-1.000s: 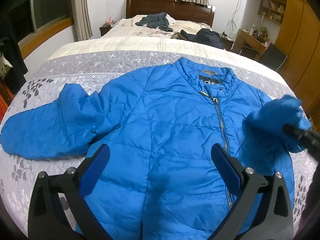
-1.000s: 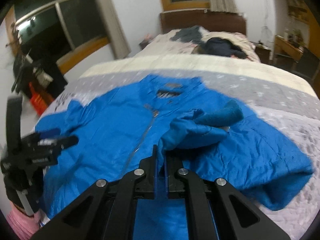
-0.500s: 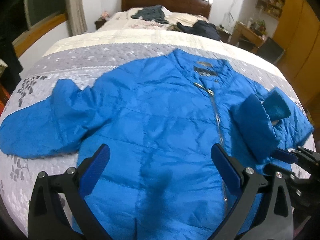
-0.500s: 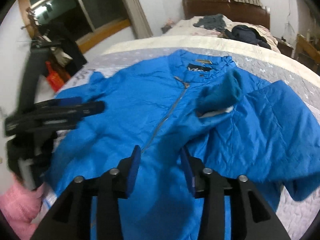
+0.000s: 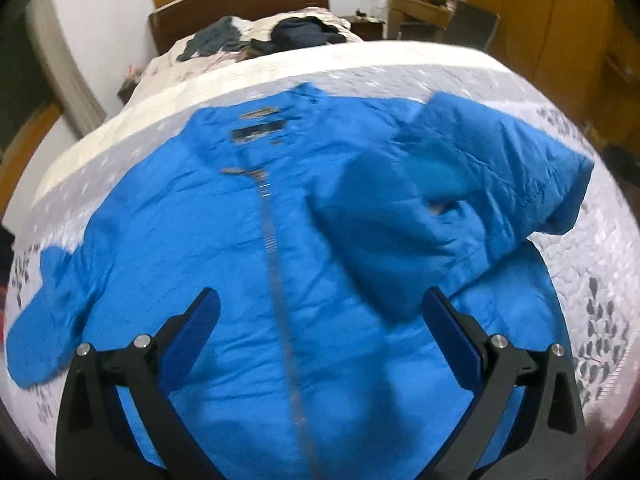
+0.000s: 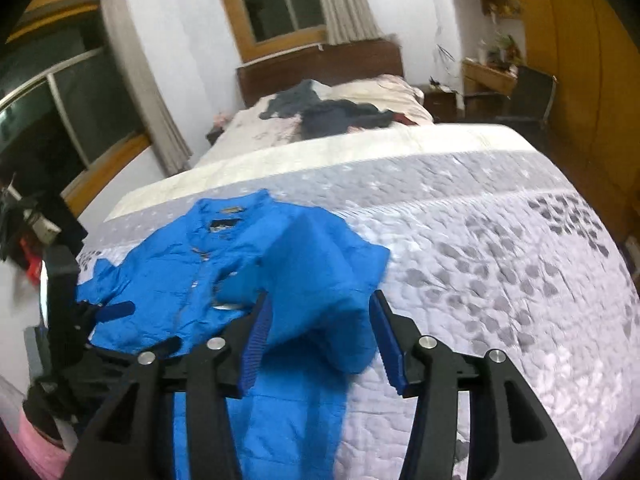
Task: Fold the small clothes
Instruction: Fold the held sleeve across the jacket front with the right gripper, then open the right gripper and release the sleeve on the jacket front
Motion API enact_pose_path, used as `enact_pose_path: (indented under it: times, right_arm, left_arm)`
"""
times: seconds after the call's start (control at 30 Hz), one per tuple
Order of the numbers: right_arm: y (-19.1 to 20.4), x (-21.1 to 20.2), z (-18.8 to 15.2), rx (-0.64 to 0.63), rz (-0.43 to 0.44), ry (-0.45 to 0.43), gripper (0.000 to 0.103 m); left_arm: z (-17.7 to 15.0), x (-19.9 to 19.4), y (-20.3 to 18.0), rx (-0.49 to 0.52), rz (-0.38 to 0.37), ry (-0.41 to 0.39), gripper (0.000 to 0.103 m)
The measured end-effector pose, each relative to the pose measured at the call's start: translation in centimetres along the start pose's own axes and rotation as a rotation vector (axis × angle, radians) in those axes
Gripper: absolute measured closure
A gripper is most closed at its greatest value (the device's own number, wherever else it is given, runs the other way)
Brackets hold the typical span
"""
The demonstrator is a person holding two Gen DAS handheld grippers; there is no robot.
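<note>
A blue quilted jacket (image 5: 248, 264) lies zipped, front up, on the grey patterned bedspread (image 5: 580, 264). Its right sleeve (image 5: 380, 232) is folded across the chest, the teal cuff (image 5: 436, 176) pointing up and right. The other sleeve (image 5: 44, 336) stretches out flat to the left. My left gripper (image 5: 320, 320) hovers open over the lower front, astride the zip, holding nothing. In the right wrist view my right gripper (image 6: 322, 344) is open above the jacket's (image 6: 180, 280) right edge and folded sleeve (image 6: 320, 264), gripping nothing. The left gripper (image 6: 116, 308) shows there at the left.
Dark clothes (image 5: 300, 32) lie heaped near the pillows by the wooden headboard (image 6: 320, 68). A desk and chair (image 5: 472, 28) and wooden wardrobe (image 6: 580, 80) stand on the right. Bare bedspread (image 6: 500, 280) extends right of the jacket. Something pink (image 6: 36, 448) sits lower left.
My right gripper has opened, let go of the right sleeve and drawn back to the right. The sleeve now rests across the chest. My left gripper shifted right over the zip, staying open.
</note>
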State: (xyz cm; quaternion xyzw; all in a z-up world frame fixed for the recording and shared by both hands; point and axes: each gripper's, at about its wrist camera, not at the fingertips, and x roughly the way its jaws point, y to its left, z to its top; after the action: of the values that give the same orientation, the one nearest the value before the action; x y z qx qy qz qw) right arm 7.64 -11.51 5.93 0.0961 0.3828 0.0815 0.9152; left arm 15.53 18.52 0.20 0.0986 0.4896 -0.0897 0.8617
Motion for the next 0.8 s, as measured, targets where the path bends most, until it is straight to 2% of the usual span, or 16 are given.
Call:
enact_pose_path:
  times: [0.1,0.2,0.27,0.33,0.4,0.5,0.6,0.67,0.8]
  right_arm:
    - [-0.9,0.2,-0.1,0.014,0.003,0.005,0.052]
    - [-0.8,0.3,-0.2,0.012,-0.008,0.0,0.052]
    - [-0.7,0.4,-0.2,0.007,-0.022,-0.006,0.052]
    - [-1.0,0.5,-0.2,0.02,-0.016,0.0,0.052]
    - [-1.3,0.8,-0.2,0.03,-0.016,0.006,0.052]
    - [-1.6,1.2,-0.3,0.048,-0.017,0.017,0.052]
    - [-2.0,1.8,-0.3,0.061,-0.011,0.027,0.052]
    - [-2.1,2.1,-0.4,0.066,-0.005,0.03,0.052]
    - [-2.4,2.8,-0.4,0.08,0.035,0.038,0.052]
  left_arm:
    - [1.0,2.3,-1.8,0.002,0.015,0.049,0.003]
    - [1.4,4.4,-2.7,0.0,0.083,0.07,0.003]
    - [1.5,4.9,-2.3,-0.028,0.073,0.068,0.004]
    - [1.4,5.1,-1.4,-0.065,0.026,0.068,0.022]
    - [1.5,5.0,-0.5,-0.104,-0.042,0.081,0.056]
    - [1.6,4.5,0.6,-0.138,-0.096,0.065,0.08]
    - [1.7,3.7,2.0,-0.179,-0.146,0.026,0.092]
    - [1.8,2.8,3.3,-0.207,-0.182,-0.009,0.094]
    - [2.2,0.8,6.6,-0.26,-0.189,-0.088,0.096]
